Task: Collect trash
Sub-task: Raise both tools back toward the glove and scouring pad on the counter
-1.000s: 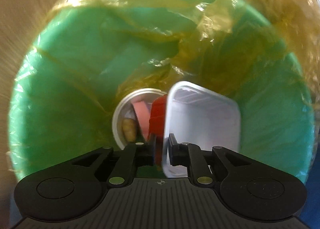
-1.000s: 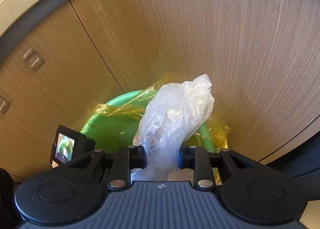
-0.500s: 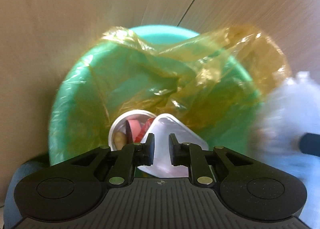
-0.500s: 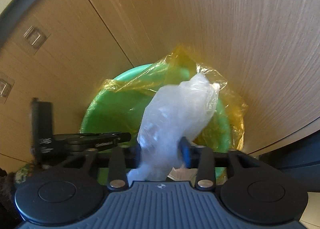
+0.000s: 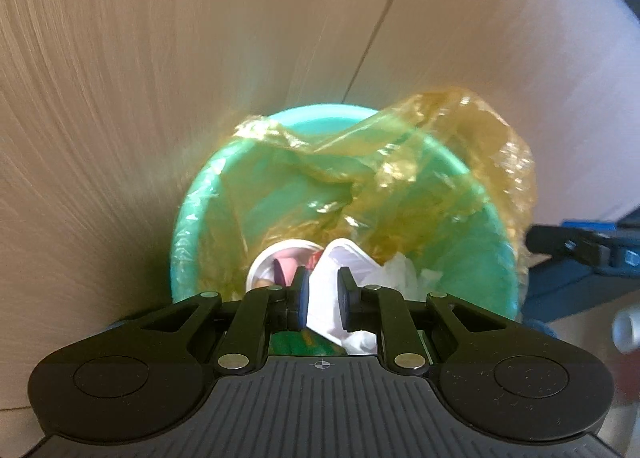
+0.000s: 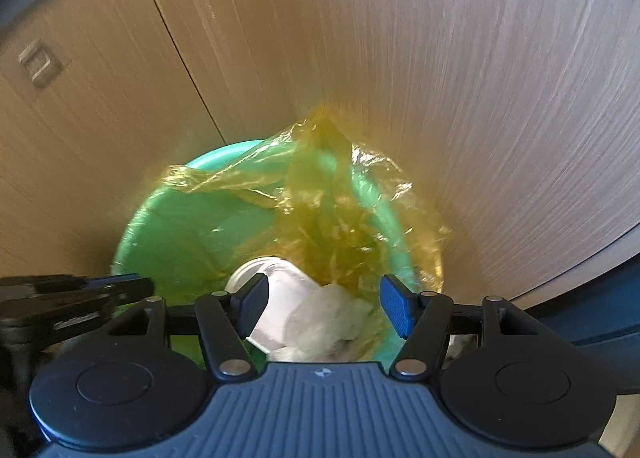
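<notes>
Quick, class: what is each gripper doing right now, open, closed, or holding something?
Left gripper: jaws slightly apart, holding nothing.
Right gripper: jaws have just been opening, now open and empty; the crumpled clear plastic bag lies below in the green plastic bin.

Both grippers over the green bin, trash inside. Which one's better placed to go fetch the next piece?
Either, slight edge left. Left gripper is empty, above the white tray in the green bin. Right gripper, jaws just opened, hangs over the dropped clear bag.
</notes>
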`<state>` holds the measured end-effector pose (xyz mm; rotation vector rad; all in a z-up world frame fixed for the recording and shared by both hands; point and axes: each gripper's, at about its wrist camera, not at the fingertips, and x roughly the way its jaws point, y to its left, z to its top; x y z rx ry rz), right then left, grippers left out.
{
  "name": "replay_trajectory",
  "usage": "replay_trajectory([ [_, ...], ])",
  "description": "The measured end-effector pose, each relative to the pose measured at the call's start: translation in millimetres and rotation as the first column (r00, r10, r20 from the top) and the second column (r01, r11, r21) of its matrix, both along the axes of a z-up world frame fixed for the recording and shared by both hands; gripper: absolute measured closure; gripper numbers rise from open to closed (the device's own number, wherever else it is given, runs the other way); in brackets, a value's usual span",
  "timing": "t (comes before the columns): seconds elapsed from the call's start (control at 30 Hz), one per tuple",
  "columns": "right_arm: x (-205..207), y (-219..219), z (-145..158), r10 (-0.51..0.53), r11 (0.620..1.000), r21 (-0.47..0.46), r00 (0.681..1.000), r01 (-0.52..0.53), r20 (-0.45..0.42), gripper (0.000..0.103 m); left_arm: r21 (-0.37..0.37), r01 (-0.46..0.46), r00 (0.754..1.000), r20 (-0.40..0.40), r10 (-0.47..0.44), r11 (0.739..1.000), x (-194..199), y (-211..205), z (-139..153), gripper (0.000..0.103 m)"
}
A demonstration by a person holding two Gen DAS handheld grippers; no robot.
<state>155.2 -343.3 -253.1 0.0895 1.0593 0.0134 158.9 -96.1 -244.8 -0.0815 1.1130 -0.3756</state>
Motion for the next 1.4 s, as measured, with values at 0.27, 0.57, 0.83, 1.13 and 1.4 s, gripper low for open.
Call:
replay_trajectory([
  [0.27, -31.4, 25.1, 31.5, -0.004, 0.992, -0.128, 0.989, 0.023, 0.146, 0.037, 0.034, 0.069, 0.985, 0.154, -0.073, 0.997, -31.1, -5.9, 56.4, 0.085],
  [0.57, -64.9, 61.4, 109.9, -0.012, 0.988, -0.138, 0.934, 0.065, 0.356, 0.024, -0.029, 0.111, 0.946, 0.311, -0.096, 0.993, -66.4, 13.1, 140.6, 0.085],
  [0.83, -67.9, 118.1, 211.9, 0.104, 0.993, -0.103, 0.823, -0.056, 0.558, 0.017, -0.149, 0.148, 0.908, 0.412, -0.074, 0.978, -104.1, 73.9, 238.3, 0.085],
  [1.13, 8.5, 201.9, 279.7, 0.228, 0.963, -0.008, 0.801, -0.268, 0.554, 0.015, -0.044, -0.068, 0.845, 0.528, 0.081, 0.997, -99.7, 190.5, 344.0, 0.085],
  [1.4, 93.2, 275.3, 295.4, 0.297, 0.937, 0.022, 0.830, -0.348, 0.472, 0.015, -0.147, -0.227, 0.851, 0.452, 0.269, 0.963, -81.8, 269.4, 353.8, 0.085],
])
